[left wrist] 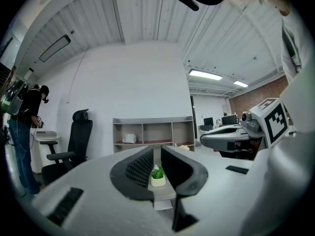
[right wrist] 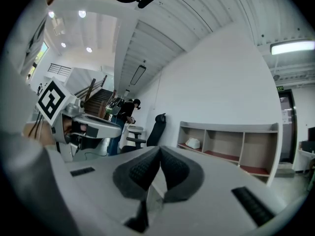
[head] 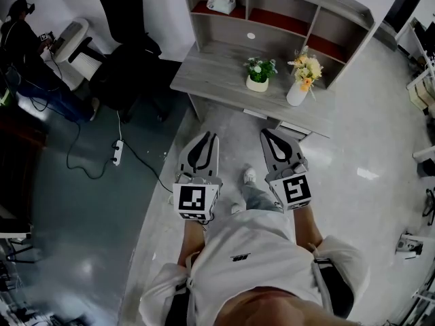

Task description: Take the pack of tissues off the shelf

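Observation:
The pack of tissues, a white packet, lies in the left compartment of the grey desk shelf; it also shows in the left gripper view and the right gripper view. Both grippers are held side by side in front of the desk, well short of the shelf. My left gripper stands open by a narrow slit with nothing in it. My right gripper is shut, tips touching, empty.
On the desk top stand a small potted plant and a white vase of flowers. A black office chair is left of the desk. A person stands far left. A power strip with cable lies on the floor.

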`<move>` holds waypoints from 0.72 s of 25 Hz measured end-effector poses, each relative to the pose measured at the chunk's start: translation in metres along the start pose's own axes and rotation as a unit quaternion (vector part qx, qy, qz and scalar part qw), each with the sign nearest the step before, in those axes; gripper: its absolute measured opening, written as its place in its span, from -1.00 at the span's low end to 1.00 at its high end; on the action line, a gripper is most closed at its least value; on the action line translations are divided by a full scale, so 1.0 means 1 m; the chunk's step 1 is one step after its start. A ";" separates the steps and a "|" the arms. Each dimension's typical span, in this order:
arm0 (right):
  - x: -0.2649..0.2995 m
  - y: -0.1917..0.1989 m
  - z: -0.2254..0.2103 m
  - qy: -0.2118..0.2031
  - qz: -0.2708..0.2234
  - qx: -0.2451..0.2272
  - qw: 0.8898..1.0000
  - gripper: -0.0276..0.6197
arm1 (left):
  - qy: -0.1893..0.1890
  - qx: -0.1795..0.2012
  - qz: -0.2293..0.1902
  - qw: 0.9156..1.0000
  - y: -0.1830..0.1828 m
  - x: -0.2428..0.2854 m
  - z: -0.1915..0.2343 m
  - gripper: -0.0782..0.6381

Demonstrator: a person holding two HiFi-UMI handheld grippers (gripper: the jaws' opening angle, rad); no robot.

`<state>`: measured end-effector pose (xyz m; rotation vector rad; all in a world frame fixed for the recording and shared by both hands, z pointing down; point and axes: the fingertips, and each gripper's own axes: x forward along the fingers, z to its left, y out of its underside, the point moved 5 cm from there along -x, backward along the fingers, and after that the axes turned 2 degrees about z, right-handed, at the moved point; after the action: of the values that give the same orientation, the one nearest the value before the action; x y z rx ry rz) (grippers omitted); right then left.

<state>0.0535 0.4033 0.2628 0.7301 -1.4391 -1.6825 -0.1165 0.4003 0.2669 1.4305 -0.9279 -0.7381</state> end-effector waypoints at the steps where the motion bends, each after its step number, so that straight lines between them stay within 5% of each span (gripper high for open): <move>1: 0.004 0.001 -0.003 -0.001 -0.001 0.000 1.000 -0.84 | 0.000 0.000 0.000 1.000 0.000 0.004 0.002 -0.69; 18: 0.095 0.005 -0.067 -0.023 0.003 -0.003 1.000 -0.84 | -0.011 0.000 0.019 1.000 -0.005 0.101 0.041 -0.69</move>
<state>0.0601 0.2878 0.2612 0.6869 -1.4664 -1.7074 -0.1036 0.2914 0.2676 1.4032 -0.9699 -0.7275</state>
